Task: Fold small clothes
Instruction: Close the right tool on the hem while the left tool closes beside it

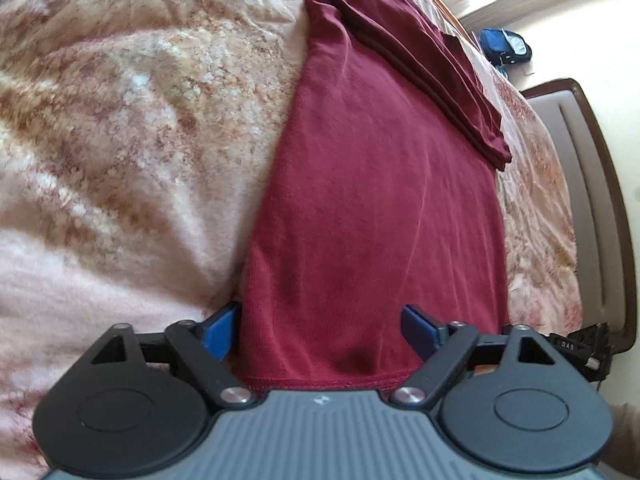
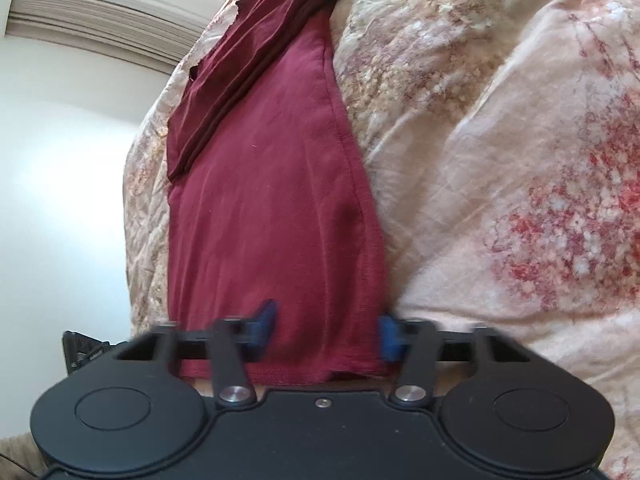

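A dark red garment (image 1: 372, 200) lies flat on a floral bedspread (image 1: 120, 140), folded lengthwise into a long strip, with a sleeve folded over its far right part. My left gripper (image 1: 320, 326) is open at the near hem, blue pads on either side of the left hem corner. In the right wrist view the same garment (image 2: 276, 208) runs away from me. My right gripper (image 2: 326, 330) is open, its jaws straddling the right hem corner.
The bedspread (image 2: 500, 160) is rumpled beside the garment. A brown headboard (image 1: 592, 184) and a blue bag (image 1: 504, 46) show at the right in the left wrist view. The other gripper's black body (image 1: 580, 348) shows at the right edge.
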